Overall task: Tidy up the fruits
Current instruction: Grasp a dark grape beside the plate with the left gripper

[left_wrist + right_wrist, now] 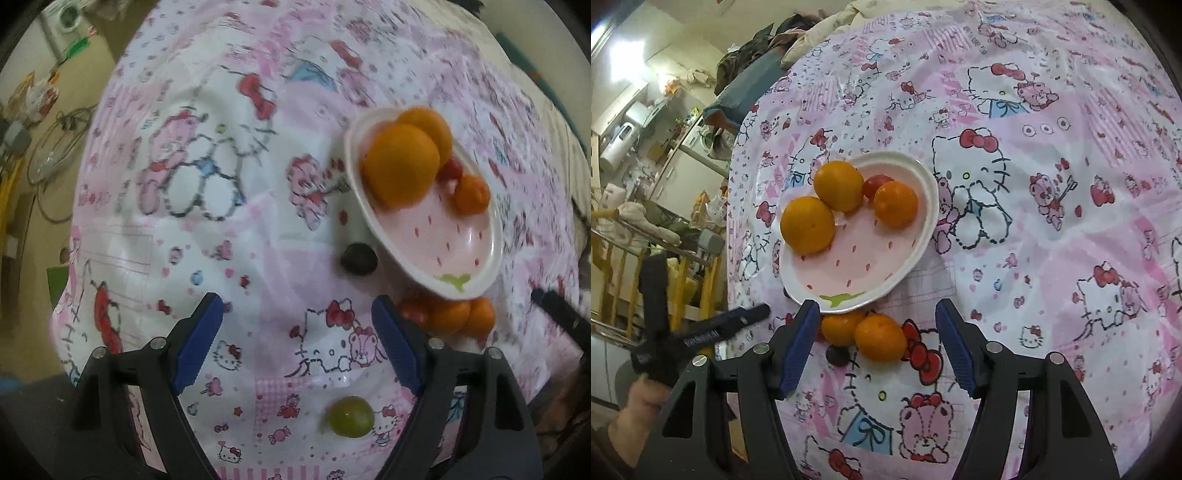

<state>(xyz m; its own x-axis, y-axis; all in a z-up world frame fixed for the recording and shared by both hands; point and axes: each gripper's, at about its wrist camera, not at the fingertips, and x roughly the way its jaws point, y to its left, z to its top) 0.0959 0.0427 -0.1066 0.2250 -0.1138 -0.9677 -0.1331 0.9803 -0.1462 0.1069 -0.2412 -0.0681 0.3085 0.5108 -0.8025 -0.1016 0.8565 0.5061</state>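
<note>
Left wrist view first: the left gripper (295, 339) points steeply down at the bench (258, 206) under its pink cartoon cloth, blue fingers (197, 345) spread wide and released, only cloth between them. A green grape (349, 416) lies just below the gap, near the camera. Up to the right sits the strawberry-print plate (476, 254), carrying two big oranges (400, 164), a small mandarin (472, 194) and something red (451, 170) tucked between them. A dark round fruit (358, 258) rests on the cloth against the plate's near rim, and more loose mandarins (448, 317) huddle just beside the right finger. The view is smeared, so fine detail is soft.

Over to the right wrist view: the right gripper (877, 345) is released too, fingers (798, 345) apart with nothing pressed. One loose mandarin (881, 338) sits on the cloth right in the gap; a second (842, 326) is partly behind the left finger, touching the plate (925, 236) rim. A dark small fruit (837, 356) lies just below them. At far left the other gripper shows, held in a hand (637, 410).

My read: we're mid-collection, strays still to go on the plate, and both grippers are lining up. The right one looks set for the mandarin; it needs to bring the pads down either side of it, close gently so it doesn't roll, then lift over the rim into the bare pink patch
</note>
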